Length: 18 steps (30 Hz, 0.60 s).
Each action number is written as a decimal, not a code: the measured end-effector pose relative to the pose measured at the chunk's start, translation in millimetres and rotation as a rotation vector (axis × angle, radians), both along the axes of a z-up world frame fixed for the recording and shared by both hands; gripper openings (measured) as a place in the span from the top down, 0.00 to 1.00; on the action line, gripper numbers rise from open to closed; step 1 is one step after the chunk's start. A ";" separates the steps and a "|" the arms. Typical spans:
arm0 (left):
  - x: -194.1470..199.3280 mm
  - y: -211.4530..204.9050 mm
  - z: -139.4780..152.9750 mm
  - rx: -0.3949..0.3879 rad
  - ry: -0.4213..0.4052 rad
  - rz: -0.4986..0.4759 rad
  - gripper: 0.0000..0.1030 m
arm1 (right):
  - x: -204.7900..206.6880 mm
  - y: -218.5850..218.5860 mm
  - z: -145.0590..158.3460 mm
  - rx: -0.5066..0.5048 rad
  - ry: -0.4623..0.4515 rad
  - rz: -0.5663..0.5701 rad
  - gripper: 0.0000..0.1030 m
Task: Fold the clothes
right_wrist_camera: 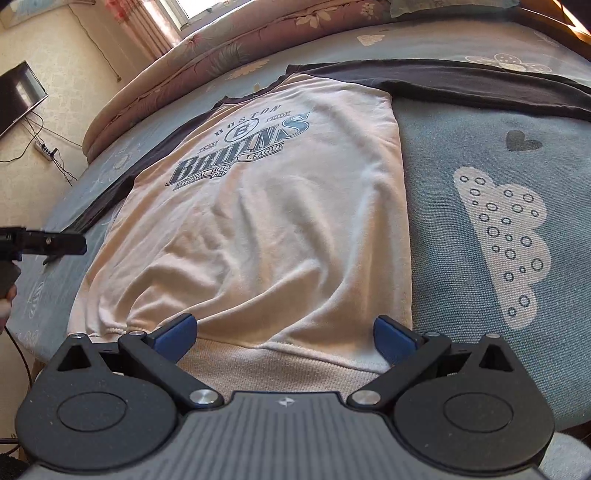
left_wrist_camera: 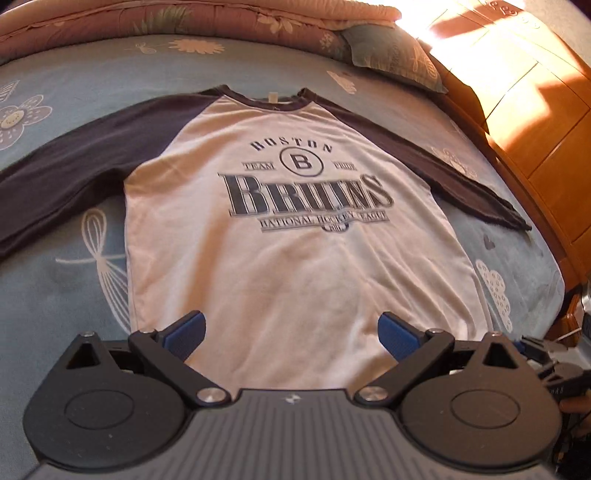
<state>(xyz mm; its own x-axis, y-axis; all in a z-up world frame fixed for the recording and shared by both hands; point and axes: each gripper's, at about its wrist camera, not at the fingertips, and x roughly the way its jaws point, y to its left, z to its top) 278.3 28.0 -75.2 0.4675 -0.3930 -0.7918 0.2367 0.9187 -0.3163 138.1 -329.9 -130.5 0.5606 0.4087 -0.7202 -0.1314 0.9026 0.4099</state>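
A white raglan shirt [left_wrist_camera: 288,229] with dark sleeves and a printed "Boston Bruins" chest lies flat, front up, on the bed, both sleeves spread sideways. My left gripper [left_wrist_camera: 291,328] hovers above its lower part, blue pads wide apart, nothing between them. In the right wrist view the same shirt [right_wrist_camera: 266,221] runs away from me, its ribbed hem [right_wrist_camera: 273,365] nearest. My right gripper [right_wrist_camera: 284,332] stands open just over the hem near the shirt's right corner, pads clear of the cloth. The left gripper [right_wrist_camera: 44,243] shows at the left edge of that view; its jaws are not visible there.
The bed has a blue sheet [left_wrist_camera: 55,295] with flower and cloud prints. A folded quilt [left_wrist_camera: 184,18] and a pillow [left_wrist_camera: 391,55] lie at the far end. A wooden headboard [left_wrist_camera: 535,122] runs along the right. A wall TV [right_wrist_camera: 18,96] and power strip [right_wrist_camera: 46,151] are at left.
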 end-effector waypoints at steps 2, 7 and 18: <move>33.6 4.8 -5.9 -0.026 0.027 0.034 0.04 | 1.2 1.6 -0.3 -0.002 -0.001 0.002 0.00; 83.4 15.1 -41.8 -0.144 0.133 0.106 0.04 | 4.0 -1.1 -1.5 0.030 -0.002 -0.008 0.00; 80.1 59.5 -35.5 -0.059 0.076 0.182 0.05 | 5.2 -12.7 -4.1 0.127 -0.003 -0.040 0.00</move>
<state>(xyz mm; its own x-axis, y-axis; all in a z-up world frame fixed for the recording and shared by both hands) 358.4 87.5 -110.8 0.4748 -0.3539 -0.8058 0.0414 0.9235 -0.3813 143.3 -342.6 -134.6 0.5805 0.4739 -0.6622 -0.0976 0.8478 0.5212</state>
